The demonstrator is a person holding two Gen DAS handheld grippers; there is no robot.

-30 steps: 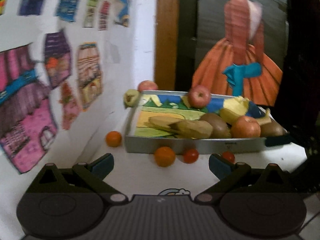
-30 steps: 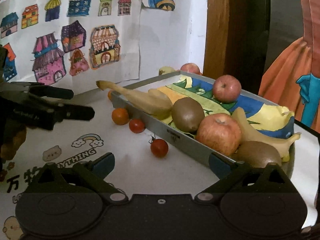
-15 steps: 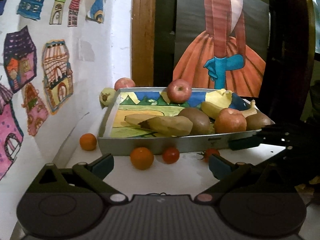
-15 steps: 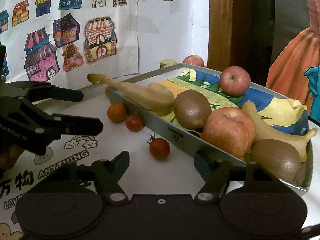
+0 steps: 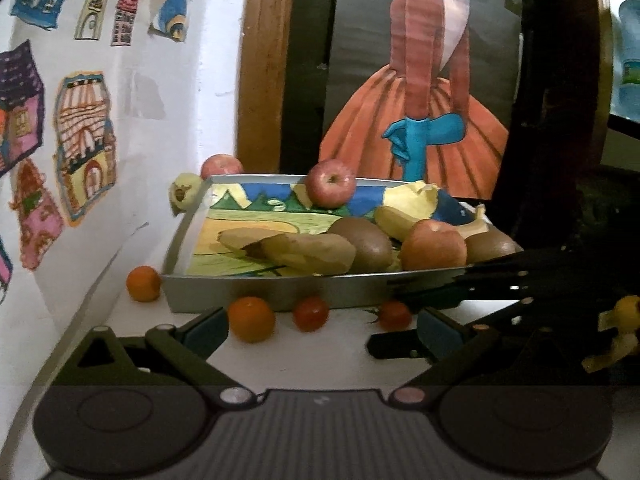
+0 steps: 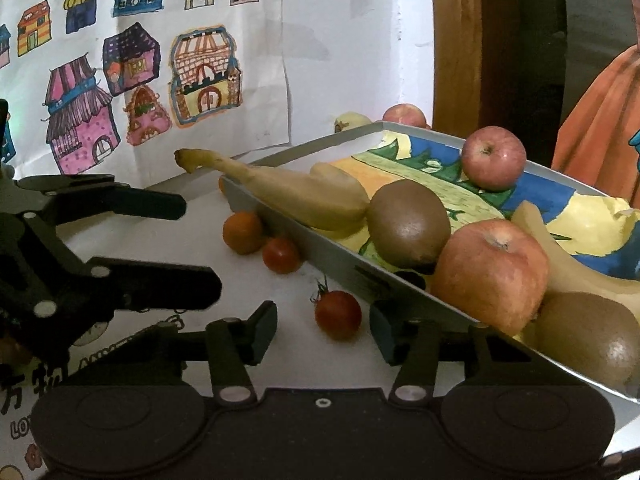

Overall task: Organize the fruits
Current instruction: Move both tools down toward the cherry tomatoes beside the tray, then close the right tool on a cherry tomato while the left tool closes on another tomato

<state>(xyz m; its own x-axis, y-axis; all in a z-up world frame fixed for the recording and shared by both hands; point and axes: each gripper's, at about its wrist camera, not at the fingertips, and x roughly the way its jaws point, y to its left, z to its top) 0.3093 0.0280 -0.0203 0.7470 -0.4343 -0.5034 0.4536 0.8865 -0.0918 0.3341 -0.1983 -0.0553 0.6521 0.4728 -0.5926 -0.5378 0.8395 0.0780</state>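
Both grippers point(image 5: 320, 330) point(image 6: 323, 334) hover level, jaws apart.

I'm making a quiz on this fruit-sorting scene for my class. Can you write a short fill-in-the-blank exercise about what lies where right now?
1. The cherry tomato nearest the right gripper lies on the table, ____ the tray.
2. The number of apples inside the tray is ____.
3. The right gripper's jaws are ____, with nothing between them.
4. The small orange in front of the left gripper lies to the ____ of two cherry tomatoes.

Missing words: outside; two; open; left
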